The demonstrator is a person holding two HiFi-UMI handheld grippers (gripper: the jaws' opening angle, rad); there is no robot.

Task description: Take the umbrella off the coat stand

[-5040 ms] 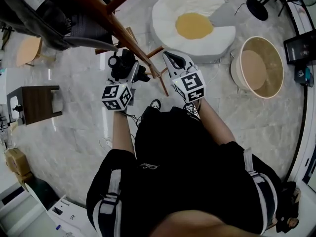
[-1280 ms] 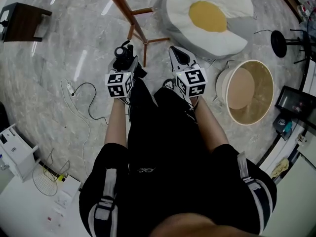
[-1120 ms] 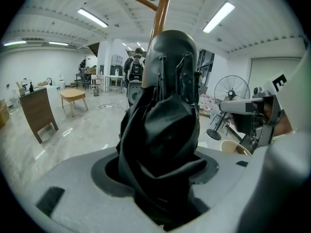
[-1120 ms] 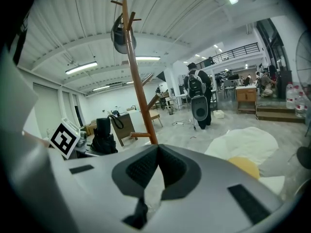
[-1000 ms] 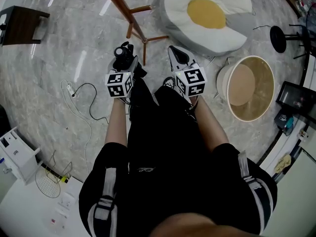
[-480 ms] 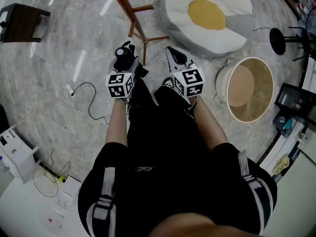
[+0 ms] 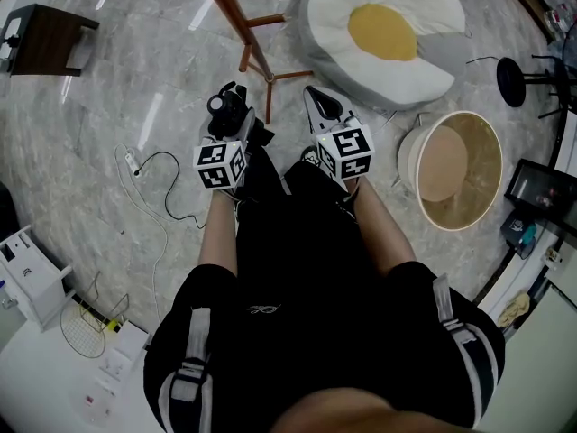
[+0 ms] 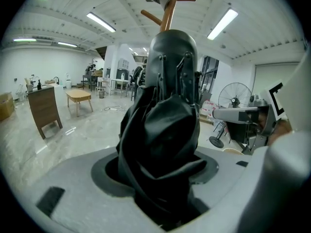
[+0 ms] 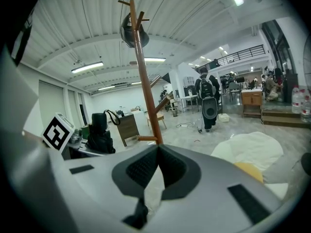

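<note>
A black folded umbrella (image 7: 227, 109) sits in my left gripper (image 7: 233, 115), whose jaws are shut on it. In the left gripper view the umbrella (image 8: 165, 130) fills the middle and hides the fingertips. The wooden coat stand (image 7: 236, 16) rises just beyond both grippers, and its pole (image 9: 146, 76) stands ahead in the right gripper view with a dark item (image 9: 129, 30) hung near its top. The umbrella is clear of the stand. My right gripper (image 7: 317, 106) is beside the left one, shut with nothing in it, its tips meeting (image 9: 158, 147).
A fried-egg cushion (image 7: 383, 34) lies on the floor at the far right. A round wooden tub (image 7: 451, 165) stands right of me. A cable with a power strip (image 7: 149, 165) trails at the left, near a dark side table (image 7: 50, 39). A person with a backpack (image 9: 209, 103) stands far off.
Since five seconds ago both grippers and the umbrella have drawn back from the coat stand. Over the last second the grippers have hardly moved.
</note>
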